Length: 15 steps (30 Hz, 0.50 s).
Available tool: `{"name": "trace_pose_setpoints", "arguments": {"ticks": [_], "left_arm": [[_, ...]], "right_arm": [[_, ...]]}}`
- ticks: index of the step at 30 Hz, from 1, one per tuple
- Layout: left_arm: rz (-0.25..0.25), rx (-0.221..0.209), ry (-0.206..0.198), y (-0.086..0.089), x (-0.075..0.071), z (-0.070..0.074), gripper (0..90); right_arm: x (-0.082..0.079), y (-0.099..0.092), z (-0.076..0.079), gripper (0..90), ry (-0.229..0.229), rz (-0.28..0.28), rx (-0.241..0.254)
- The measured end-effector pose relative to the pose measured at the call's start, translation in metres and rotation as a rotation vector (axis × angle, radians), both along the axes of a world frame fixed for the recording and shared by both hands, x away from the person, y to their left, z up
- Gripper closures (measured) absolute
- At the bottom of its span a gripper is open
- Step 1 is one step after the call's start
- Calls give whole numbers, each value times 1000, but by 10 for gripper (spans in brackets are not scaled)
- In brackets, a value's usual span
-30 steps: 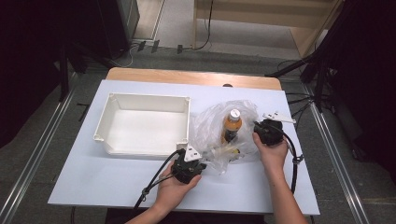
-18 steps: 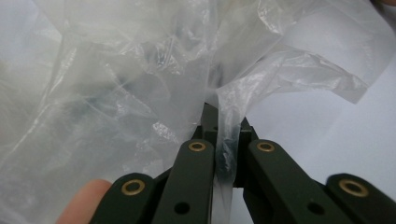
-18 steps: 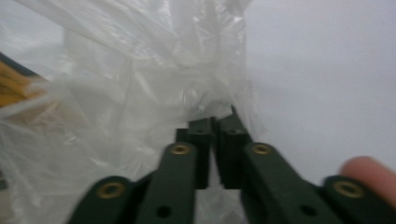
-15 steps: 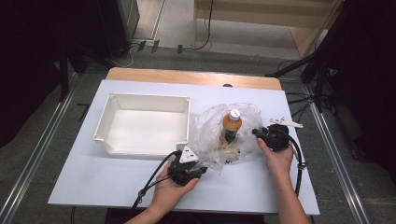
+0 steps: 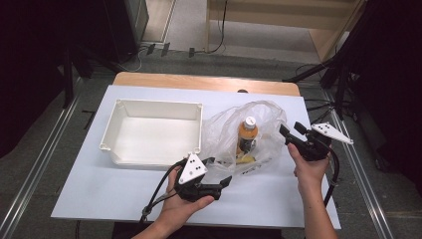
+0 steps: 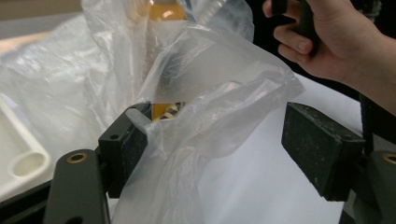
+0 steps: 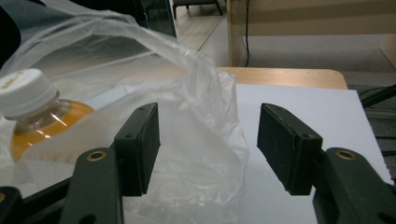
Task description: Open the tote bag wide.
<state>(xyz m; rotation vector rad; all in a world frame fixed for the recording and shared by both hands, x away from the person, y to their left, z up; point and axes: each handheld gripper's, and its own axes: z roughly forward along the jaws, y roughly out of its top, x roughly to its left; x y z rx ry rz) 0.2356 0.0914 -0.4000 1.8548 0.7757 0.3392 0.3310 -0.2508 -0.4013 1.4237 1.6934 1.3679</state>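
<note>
A clear plastic bag (image 5: 226, 130) lies crumpled on the white table and holds an upright bottle of orange drink (image 5: 246, 135) with a white cap. My left gripper (image 5: 220, 171) is at the bag's near edge, open, with a fold of the bag (image 6: 210, 98) between its jaws, against the left one. The bottle (image 6: 163, 11) stands behind that film. My right gripper (image 5: 290, 130) is at the bag's right edge, open, with loose bag film (image 7: 205, 135) between its jaws. The bottle (image 7: 39, 119) is to their left inside the bag.
An empty white tray (image 5: 115, 130) sits left of the bag, touching it. The hand holding the right gripper (image 6: 322, 42) appears beyond the left gripper's jaws. A wooden table edge (image 5: 204, 81) runs along the back. Cables trail from both grippers toward the near edge.
My right gripper has shifted to the right, away from the bottle, to the bag's right edge. The left gripper has slid slightly toward the near edge.
</note>
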Motion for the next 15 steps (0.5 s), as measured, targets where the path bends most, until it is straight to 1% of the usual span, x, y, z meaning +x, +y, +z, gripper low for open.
{"name": "trace_pose_setpoints", "arguments": {"ticks": [2,3,4,5,6,7,8,9,10,11,12,13,14,15], "left_arm": [[23,-1,-15,3,2,4,248],[23,-1,-15,3,2,4,247],[36,-3,-19,6,4,5,262],[41,-2,-21,8,4,6,262],[48,-4,-20,11,5,7,298],[54,-3,-15,12,6,7,443],[57,5,-4,14,8,7,661],[54,13,7,15,9,7,745],[31,11,40,17,13,3,821],[31,11,40,17,13,3,859],[27,24,45,16,13,0,885],[22,26,50,16,14,-2,885],[19,27,89,15,18,-12,898],[19,27,89,15,18,-12,900]], "right_arm": [[-2,-2,4,401,-12,-5,14],[-2,-2,4,401,-12,-5,14],[-4,-3,7,397,-28,-3,22],[-4,-3,7,397,-28,-3,22],[-4,-3,8,397,-34,-2,21],[-5,-2,9,398,-35,7,22],[-6,0,11,398,-45,14,16],[-7,2,12,399,-47,20,17],[-8,3,14,399,-54,26,17],[-8,3,14,399,-54,26,17],[-10,8,17,396,-58,44,13],[-10,8,17,396,-58,44,13],[-9,11,17,393,-64,54,4],[-9,11,17,393,-64,54,4]]}}
